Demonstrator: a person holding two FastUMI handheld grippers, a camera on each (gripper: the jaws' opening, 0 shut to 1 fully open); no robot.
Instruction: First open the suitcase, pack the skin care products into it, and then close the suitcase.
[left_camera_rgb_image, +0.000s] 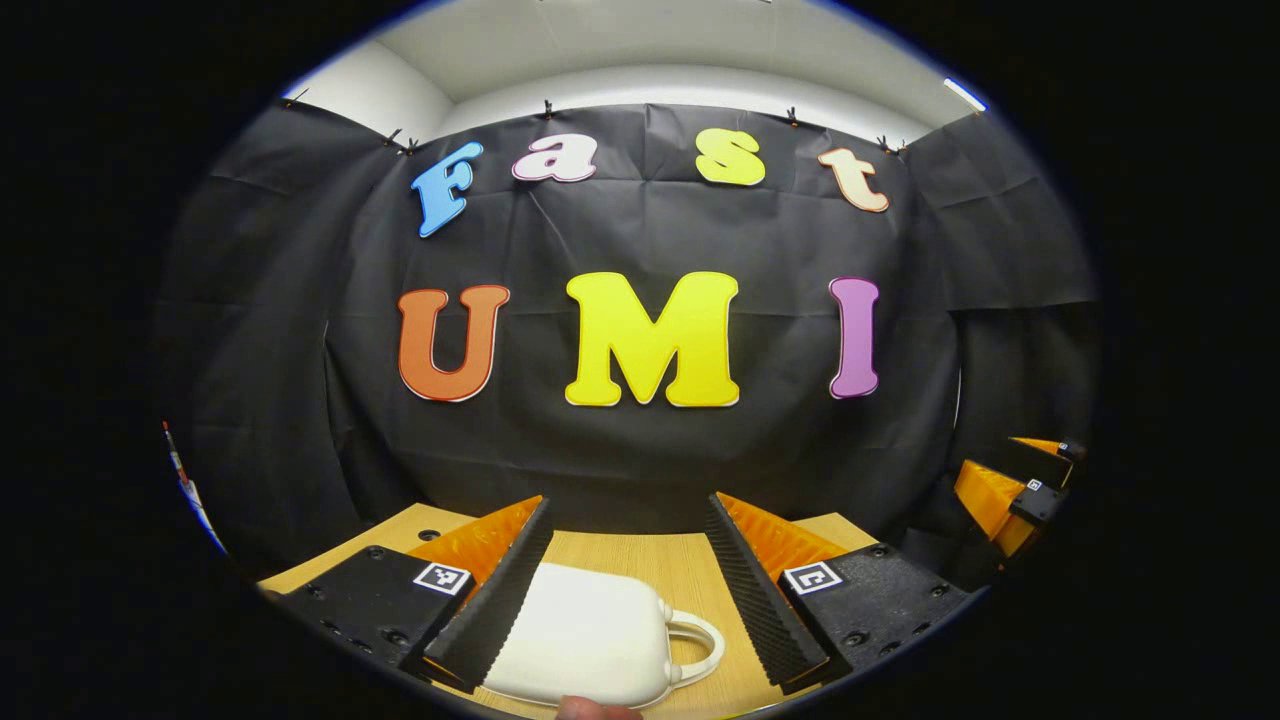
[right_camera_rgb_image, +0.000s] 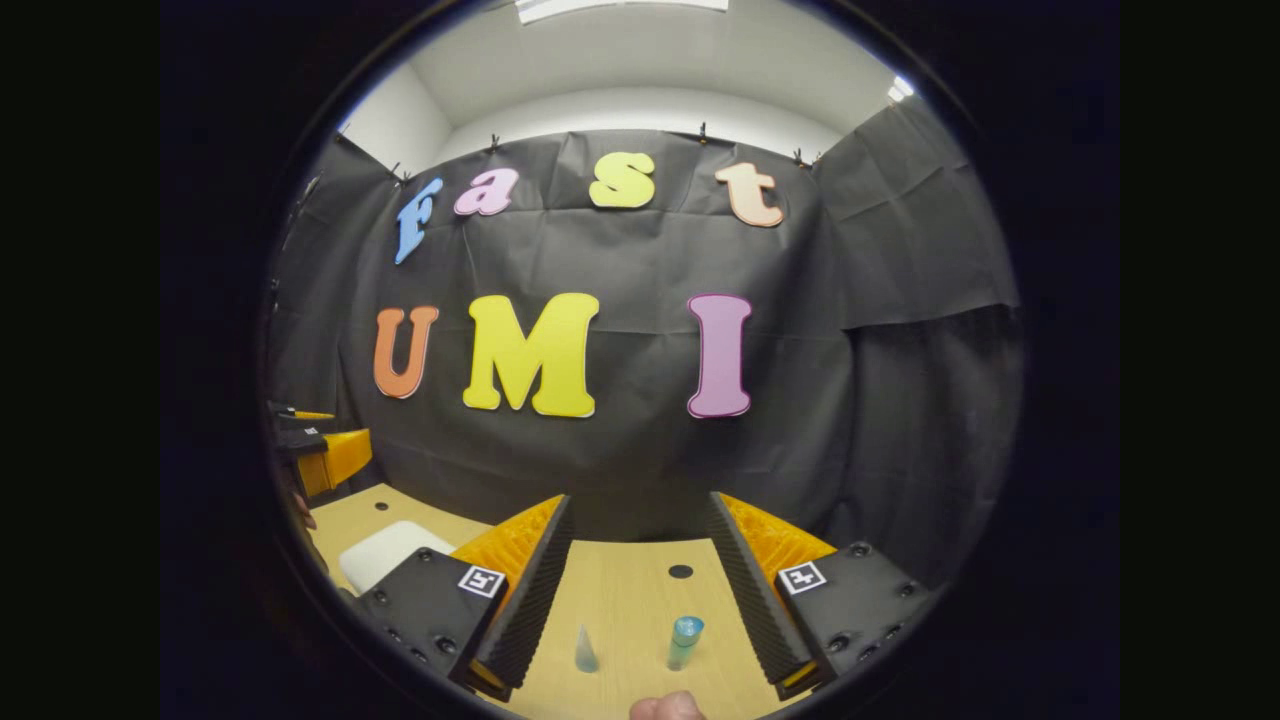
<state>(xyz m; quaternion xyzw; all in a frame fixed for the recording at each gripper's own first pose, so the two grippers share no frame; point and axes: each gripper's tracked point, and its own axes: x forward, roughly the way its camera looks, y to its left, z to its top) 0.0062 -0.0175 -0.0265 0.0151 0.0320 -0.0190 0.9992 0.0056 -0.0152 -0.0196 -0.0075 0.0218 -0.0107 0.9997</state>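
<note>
suitcase, white and small with a looped handle at its right end, is seen lying closed on the wooden surface in the left gripper view, below and between the widely spread fingers of the left gripper; whether it is touched cannot be told. in the right gripper view, two skin care products are seen standing apart on the surface: a pale cone-shaped bottle and a blue-capped tube. the right gripper is held wide open above them, nothing being gripped. a white corner of the suitcase is seen at the left.
</note>
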